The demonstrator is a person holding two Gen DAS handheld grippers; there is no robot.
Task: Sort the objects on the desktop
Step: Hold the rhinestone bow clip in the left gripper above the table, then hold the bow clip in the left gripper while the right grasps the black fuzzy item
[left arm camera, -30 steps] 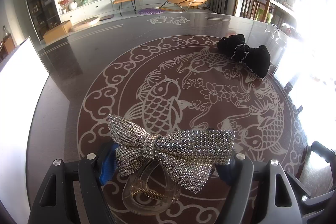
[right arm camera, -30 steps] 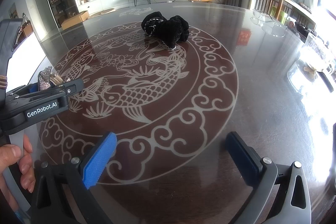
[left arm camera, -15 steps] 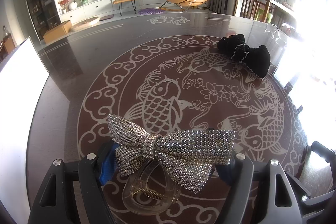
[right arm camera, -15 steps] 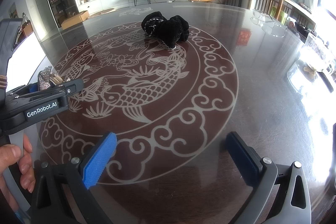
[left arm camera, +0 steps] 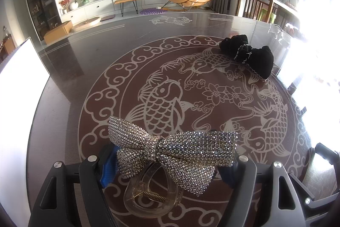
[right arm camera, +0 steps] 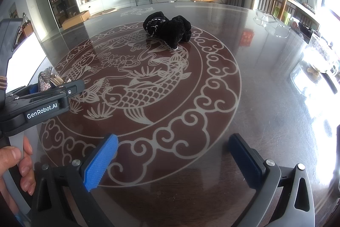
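A silver rhinestone bow hair clip [left arm camera: 170, 152] with a clear claw spans the blue pads of my left gripper [left arm camera: 167, 169], which is shut on its two ends just above the table. The right wrist view shows that gripper [right arm camera: 53, 86] from the side, with a tip of the bow [right arm camera: 44, 80] sticking up from it. A black velvet bow hair tie [left arm camera: 248, 55] lies at the far right of the round fish pattern, apart from both grippers; the right wrist view shows the hair tie [right arm camera: 167, 29] far ahead. My right gripper [right arm camera: 172, 163] hangs open over bare glass.
The glass-topped table [left arm camera: 85, 56] carries a red carp medallion. A bright white panel [left arm camera: 19, 78] stands at its left edge. Clear glassware [right arm camera: 272, 24] and a glass pot [right arm camera: 318, 65] sit at the right. A hand [right arm camera: 17, 161] grips the left tool.
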